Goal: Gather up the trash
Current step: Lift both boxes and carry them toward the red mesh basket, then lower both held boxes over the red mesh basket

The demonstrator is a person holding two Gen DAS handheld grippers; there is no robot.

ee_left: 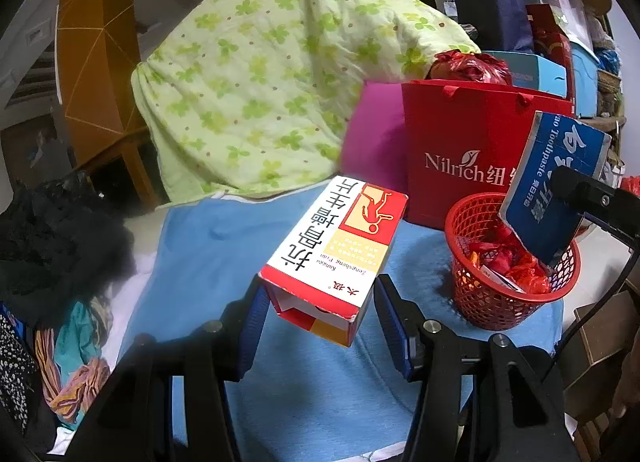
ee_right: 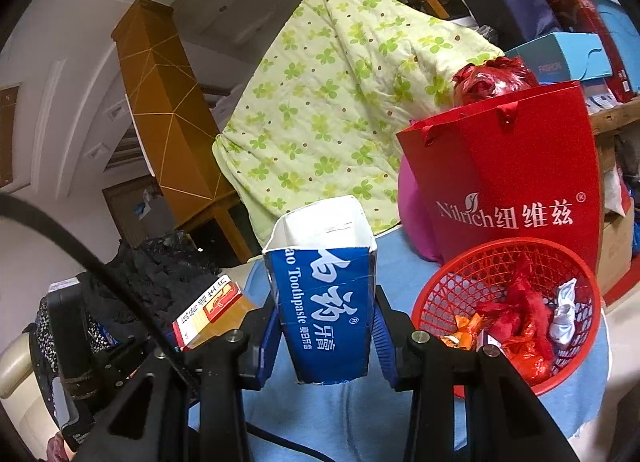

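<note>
My left gripper (ee_left: pixel 320 314) is shut on a red, white and yellow medicine box (ee_left: pixel 336 254), held slightly above the blue cloth and left of the red mesh basket (ee_left: pixel 480 302). The basket holds red and orange wrappers. My right gripper (ee_right: pixel 326 342) is shut on an open blue toothpaste box (ee_right: pixel 328 302), standing upright between its pads. In the left wrist view that toothpaste box (ee_left: pixel 556 186) hangs over the basket's far right rim. In the right wrist view the basket (ee_right: pixel 452 274) lies to the right and the medicine box (ee_right: pixel 212 310) to the left.
A red Nilrich paper bag (ee_left: pixel 460 150) stands just behind the basket, beside a pink item (ee_left: pixel 376 134). A green clover quilt (ee_left: pixel 272 74) is piled at the back. Black clothing (ee_left: pixel 60 230) lies left on the blue cloth (ee_left: pixel 200 262). Stacked boxes (ee_left: pixel 560 62) crowd the right.
</note>
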